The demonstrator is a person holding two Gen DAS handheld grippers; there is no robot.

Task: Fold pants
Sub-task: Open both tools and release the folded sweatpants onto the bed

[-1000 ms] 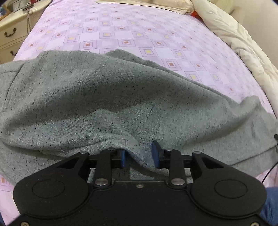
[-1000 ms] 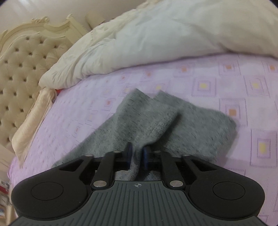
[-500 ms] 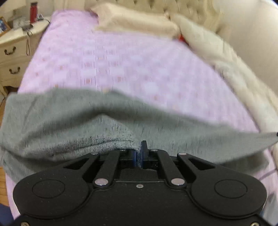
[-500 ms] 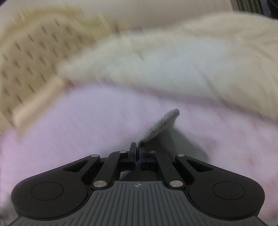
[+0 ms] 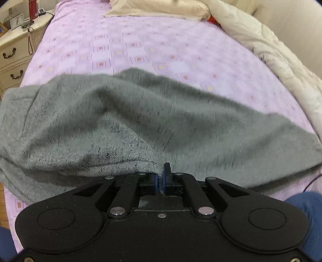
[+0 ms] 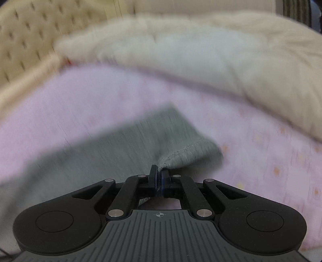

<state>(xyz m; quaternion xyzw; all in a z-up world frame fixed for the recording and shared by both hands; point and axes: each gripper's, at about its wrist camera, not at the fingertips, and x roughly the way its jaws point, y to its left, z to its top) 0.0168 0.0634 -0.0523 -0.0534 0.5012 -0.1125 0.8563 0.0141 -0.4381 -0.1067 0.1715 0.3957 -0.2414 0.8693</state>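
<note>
Change: since a second ago the left gripper [image 5: 160, 174] has gone from fingers apart around a ridge of cloth to fingers pinched together on it; the right wrist view has swung, so the padded headboard [image 6: 22, 42] now sits at its upper left and more of the pants leg shows than half a second ago.
Left gripper: fingers together, clamped on a raised fold of the grey pants [image 5: 140, 125] at the edge nearest the camera.
Right gripper [image 6: 159, 177]: fingers together, clamped on a stitched hem corner of the pants [image 6: 124, 149]; a scrap of grey cloth shows below the fingers too.
Pants: grey speckled knit, spread across the near part of the bed; in the left view the cloth runs the full width of the picture in soft ridges that rise toward the pinch; in the right view one leg stretches away to the left of the fingers.
Bed: pink sheet [image 5: 140, 44] with small square patterns, bare beyond the pants.
Bedding: cream duvet [image 5: 277, 60] heaped along the right side of the bed; a beige pillow [image 5: 159, 9] lies at the far end.
Beside the bed: cream nightstand [image 5: 14, 54] with dark drawer handles, a red bottle [image 5: 32, 9] standing on top.
Person: blue sleeve or trouser cloth [image 5: 306, 205] at the lower right of the left view.
Sharpness: right view blurred throughout.
</note>
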